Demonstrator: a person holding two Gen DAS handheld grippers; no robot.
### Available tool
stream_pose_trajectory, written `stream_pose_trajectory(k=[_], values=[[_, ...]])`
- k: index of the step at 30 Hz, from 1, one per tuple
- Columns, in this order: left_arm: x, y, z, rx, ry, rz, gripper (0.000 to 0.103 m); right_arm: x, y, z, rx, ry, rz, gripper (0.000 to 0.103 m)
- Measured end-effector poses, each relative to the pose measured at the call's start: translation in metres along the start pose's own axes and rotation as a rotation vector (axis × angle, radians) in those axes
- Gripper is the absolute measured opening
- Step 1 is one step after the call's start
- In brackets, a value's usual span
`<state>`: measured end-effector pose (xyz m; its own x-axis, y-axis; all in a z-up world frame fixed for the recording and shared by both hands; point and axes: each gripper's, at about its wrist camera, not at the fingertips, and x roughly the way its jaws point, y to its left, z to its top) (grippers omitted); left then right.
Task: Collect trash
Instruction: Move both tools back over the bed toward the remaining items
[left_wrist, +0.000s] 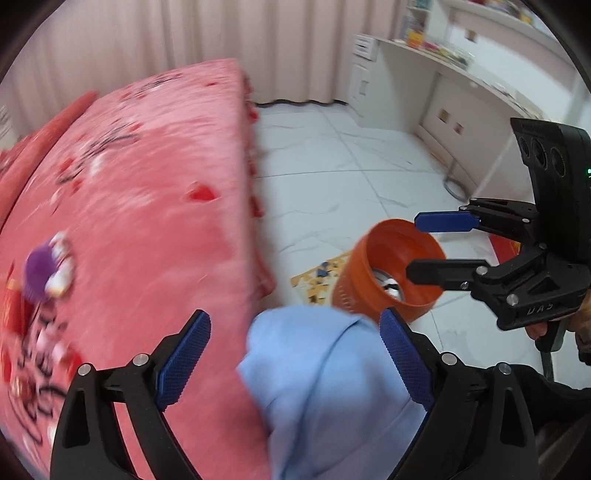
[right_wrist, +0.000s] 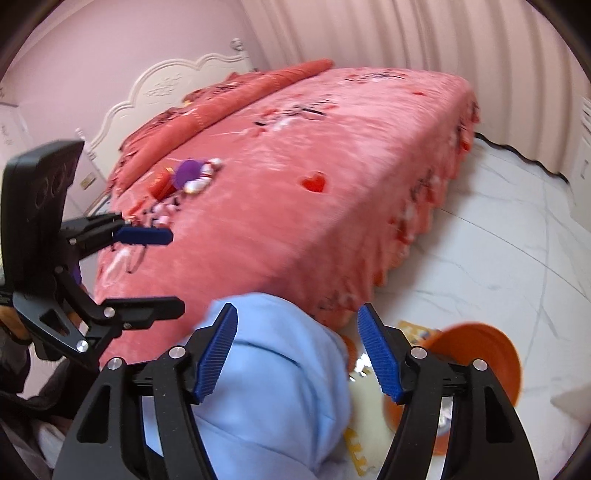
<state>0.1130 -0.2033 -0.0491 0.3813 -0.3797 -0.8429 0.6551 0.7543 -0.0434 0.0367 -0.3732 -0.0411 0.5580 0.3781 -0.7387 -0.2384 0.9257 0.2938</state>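
An orange trash bin (left_wrist: 391, 269) stands on the white floor beside the bed, with pale scraps inside; it also shows in the right wrist view (right_wrist: 480, 354). My right gripper (left_wrist: 415, 247) is open and empty, hovering at the bin's rim. My left gripper (left_wrist: 295, 354) is open and empty above the bed edge; it appears in the right wrist view (right_wrist: 173, 271). Purple, white and red wrappers (left_wrist: 48, 273) lie on the pink bedspread, also seen in the right wrist view (right_wrist: 188, 175). A light blue cloth-covered knee (left_wrist: 328, 387) fills the foreground.
The pink bed (right_wrist: 314, 166) takes the left side, with a white headboard (right_wrist: 177, 85). A yellow printed sheet (left_wrist: 321, 277) lies on the floor by the bin. A white desk with drawers (left_wrist: 443, 99) lines the far wall, curtains (left_wrist: 184, 37) behind.
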Motion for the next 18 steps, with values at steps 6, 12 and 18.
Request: stream_pose_trajectory(k=[6,12,18], values=[[-0.029,0.057,-0.039,-0.145,-0.015,0.082,0.092,0.033,0.061,0.028,-0.1,0.015,0.068,0.08],[-0.047,0.109,-0.068,-0.264,-0.01,0.154,0.092,0.076,0.119,0.06,-0.195,0.038,0.131,0.08],[-0.07,0.161,-0.095,-0.356,-0.029,0.208,0.092,0.112,0.162,0.082,-0.258,0.064,0.173,0.08]])
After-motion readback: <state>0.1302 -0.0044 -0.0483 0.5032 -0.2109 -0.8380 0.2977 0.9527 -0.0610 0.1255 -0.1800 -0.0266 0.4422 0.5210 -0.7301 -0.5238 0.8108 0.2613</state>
